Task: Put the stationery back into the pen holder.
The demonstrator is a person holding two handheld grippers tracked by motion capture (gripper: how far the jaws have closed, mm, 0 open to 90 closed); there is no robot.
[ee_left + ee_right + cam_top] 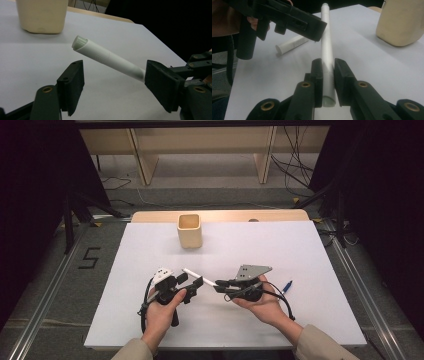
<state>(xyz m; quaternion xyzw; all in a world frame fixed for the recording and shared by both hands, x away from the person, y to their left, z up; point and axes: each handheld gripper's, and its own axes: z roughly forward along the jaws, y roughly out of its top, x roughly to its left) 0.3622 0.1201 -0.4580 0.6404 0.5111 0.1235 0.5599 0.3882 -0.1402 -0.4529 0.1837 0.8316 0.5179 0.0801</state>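
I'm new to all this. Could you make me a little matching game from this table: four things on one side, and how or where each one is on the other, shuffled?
Things:
1. white pen
2. blue pen
3. beige cup
4. left gripper

States:
A. stands upright towards the far side of the table
B. jaws open, one on each side of the white pen
C. clamped in the right gripper
D. lies flat, to the right of both grippers

Pairs: 1-C, 2-D, 3-A, 4-B
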